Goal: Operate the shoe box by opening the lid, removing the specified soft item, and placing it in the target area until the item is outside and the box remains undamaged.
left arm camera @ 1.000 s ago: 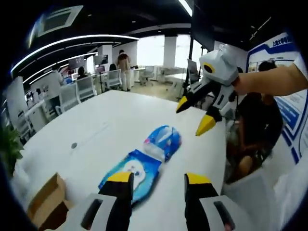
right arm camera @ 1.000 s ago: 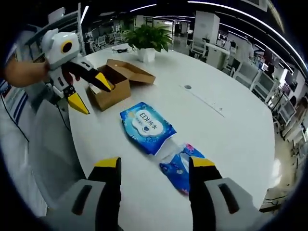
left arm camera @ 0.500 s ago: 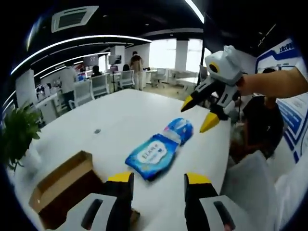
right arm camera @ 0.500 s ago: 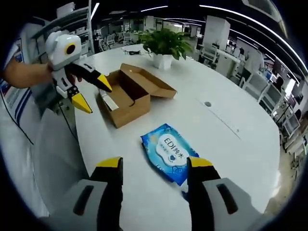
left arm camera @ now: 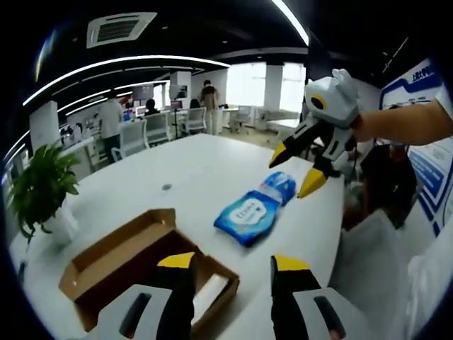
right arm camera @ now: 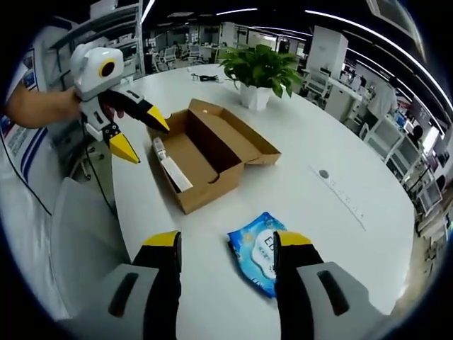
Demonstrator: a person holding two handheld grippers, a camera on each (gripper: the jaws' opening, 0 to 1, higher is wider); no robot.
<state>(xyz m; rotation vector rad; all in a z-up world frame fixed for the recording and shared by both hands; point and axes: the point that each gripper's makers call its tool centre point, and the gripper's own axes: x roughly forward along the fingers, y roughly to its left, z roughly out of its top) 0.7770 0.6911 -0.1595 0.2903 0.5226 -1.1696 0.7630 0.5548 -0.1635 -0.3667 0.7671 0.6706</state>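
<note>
The brown shoe box [right arm camera: 209,159] sits open on the white counter [right arm camera: 340,234], with its lid [right arm camera: 237,131] folded back flat beside it. Inside the box lies a white thing [right arm camera: 172,168] along one wall; I cannot tell what it is. A blue soft pack [right arm camera: 260,251] lies on the counter near the box, outside it. A second blue pack [left arm camera: 277,186] touches the far end of that pack. A green plant [right arm camera: 263,67] stands behind the box. The left gripper [right arm camera: 138,134] hovers over the box, jaws apart, holding nothing. The right gripper [left arm camera: 296,168] hangs above the packs, jaws apart and empty too.
</note>
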